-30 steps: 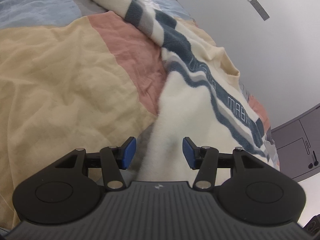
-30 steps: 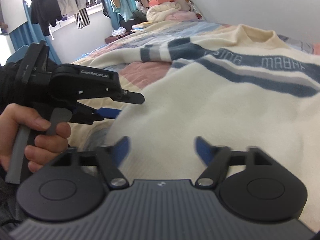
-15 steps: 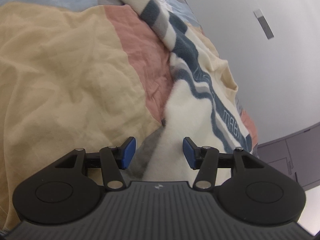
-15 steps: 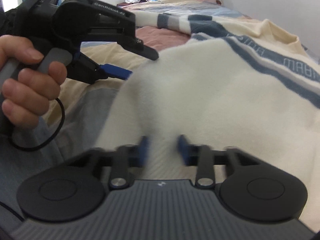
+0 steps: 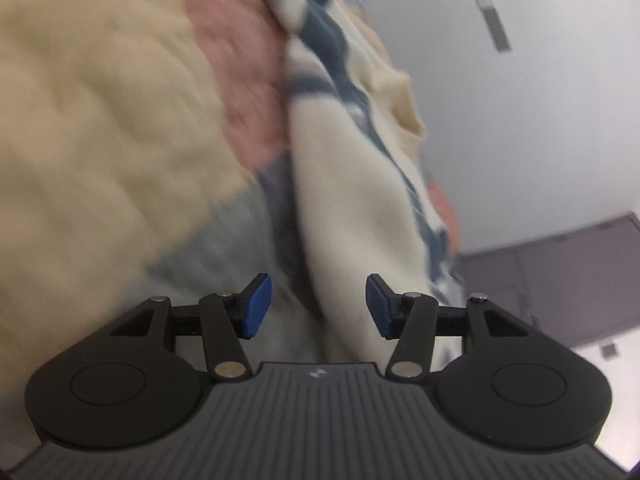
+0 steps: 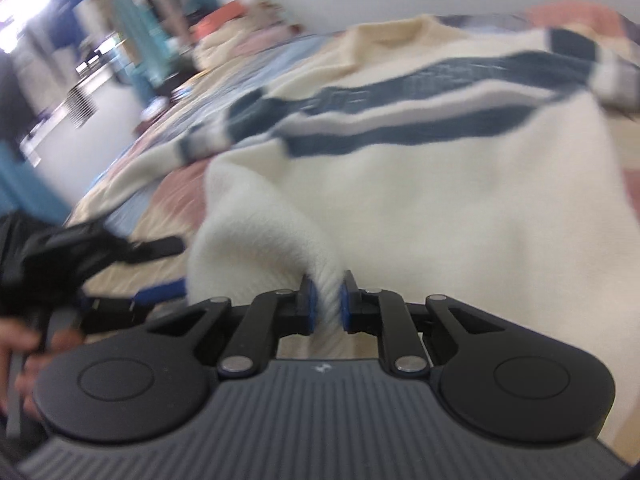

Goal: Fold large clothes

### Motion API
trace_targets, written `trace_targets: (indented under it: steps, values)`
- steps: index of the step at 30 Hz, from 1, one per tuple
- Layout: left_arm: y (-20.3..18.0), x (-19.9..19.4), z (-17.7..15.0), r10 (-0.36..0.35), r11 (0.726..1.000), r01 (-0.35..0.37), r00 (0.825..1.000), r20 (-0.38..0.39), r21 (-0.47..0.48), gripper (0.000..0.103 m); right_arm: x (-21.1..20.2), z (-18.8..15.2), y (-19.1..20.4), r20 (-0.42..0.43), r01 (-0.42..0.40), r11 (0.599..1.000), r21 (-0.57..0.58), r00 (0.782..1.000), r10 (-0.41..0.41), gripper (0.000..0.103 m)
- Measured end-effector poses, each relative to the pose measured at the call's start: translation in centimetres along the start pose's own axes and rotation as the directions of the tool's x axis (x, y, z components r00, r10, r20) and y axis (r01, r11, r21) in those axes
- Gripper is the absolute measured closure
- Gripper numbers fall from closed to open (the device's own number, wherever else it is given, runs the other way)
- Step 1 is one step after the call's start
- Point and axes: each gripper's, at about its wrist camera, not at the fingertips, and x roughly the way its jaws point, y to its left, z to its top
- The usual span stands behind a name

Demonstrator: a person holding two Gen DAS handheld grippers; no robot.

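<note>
Right gripper [image 6: 327, 305], bottom centre of the right wrist view: the jaws are closing, and the blue pads already press on a pinched ridge of the cream sweater [image 6: 440, 208] at its ribbed hem. The fabric rises from the pinch in a thick loop at centre frame.

Left gripper [image 5: 316, 304], bottom centre of the left wrist view: jaws parted, nothing gripped. The sweater's side edge [image 5: 352, 216] lies just ahead of the gap, slightly right of centre. The same tool appears, blurred, at the left edge of the right wrist view, beside the raised loop.

The sweater lies spread on a patchwork bedspread [image 5: 100, 120], body in mid frame, blue chest stripes [image 6: 400, 120] and collar toward the upper right.

Handling: the knit looks thick, soft and limp. It will probably sag and drape between grip points, not slip. Grip the ribbed hem or the side seam, through both layers. Judged next: the left gripper takes the hem's other corner.
</note>
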Motion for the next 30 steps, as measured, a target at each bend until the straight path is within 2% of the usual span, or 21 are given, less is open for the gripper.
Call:
trace_targets:
  steps: [3, 7, 9, 10, 11, 12, 15, 19, 21, 23, 25, 27, 30]
  values:
    - [-0.6, 1.4, -1.0, -0.05, 0.999, 0.051, 0.995, -0.084, 0.017, 0.045, 0.6, -0.1, -0.4, -0.023, -0.014, 0.999, 0.04, 1.0, 0.015, 0.087]
    - [-0.6, 3.5, -2.2, -0.085, 0.996, 0.082, 0.981, -0.173, -0.024, 0.046, 0.7, 0.1, 0.0, -0.023, -0.012, 1.0, 0.013, 1.0, 0.012, 0.086]
    - [-0.7, 4.4, -2.5, -0.073, 0.997, 0.07, 0.977, -0.2, -0.024, 0.049, 0.8, 0.3, -0.1, -0.025, -0.01, 1.0, 0.0, 1.0, 0.01, 0.085]
    - [-0.8, 4.6, -2.5, -0.055, 0.998, 0.054, 0.979, -0.195, -0.011, 0.052, 0.7, 0.3, -0.2, -0.028, -0.008, 1.0, -0.008, 1.0, 0.007, 0.085]
    - [-0.9, 4.6, -2.5, -0.044, 0.999, 0.045, 0.981, -0.191, 0.002, 0.062, 0.7, 0.4, -0.1, -0.032, -0.007, 1.0, -0.019, 0.999, 0.006, 0.085]
    - [-1.1, 4.5, -2.5, -0.046, 0.999, 0.049, 0.982, -0.184, 0.011, 0.072, 0.8, 0.4, 0.1, -0.034, -0.007, 0.999, -0.031, 0.999, 0.006, 0.085]
    - [-1.8, 3.7, -2.6, -0.068, 0.997, 0.074, 0.988, -0.141, 0.033, 0.091, 0.7, 0.4, 0.6, -0.032, -0.014, 0.998, -0.058, 0.999, 0.012, 0.085]
    - [-2.0, 0.7, -3.0, -0.07, 0.997, 0.071, 0.996, -0.059, 0.017, 0.093, 0.1, 0.6, 0.8, -0.049, -0.08, 0.995, -0.051, 0.996, 0.078, 0.078]
    - [-2.3, -1.4, -3.5, -0.046, 0.998, 0.046, 0.999, 0.001, 0.039, 0.093, -0.9, 0.5, 1.5, -0.035, -0.109, 0.991, -0.075, 0.994, 0.107, 0.069]
    - [-2.6, -3.6, -3.8, -0.026, 0.999, 0.024, 0.999, 0.042, 0.041, 0.094, -2.0, 0.3, 2.2, -0.015, -0.144, 0.983, -0.11, 0.99, 0.143, 0.055]
    - [-2.9, -5.4, -3.9, 0.022, 0.998, -0.026, 0.997, 0.079, 0.053, 0.094, -2.8, 0.2, 2.8, -0.008, -0.179, 0.977, -0.117, 0.984, 0.179, 0.053]
    - [-3.1, -7.0, -3.8, 0.121, 0.987, -0.132, 0.985, 0.124, 0.088, 0.095, -3.3, -0.1, 3.1, -0.003, -0.188, 0.975, -0.122, 0.982, 0.189, 0.054]
    - [-3.2, -8.2, -3.4, 0.264, 0.955, -0.28, 0.954, 0.143, 0.102, 0.096, -3.7, -0.3, 3.1, 0.01, -0.15, 0.977, -0.148, 0.988, 0.154, 0.054]
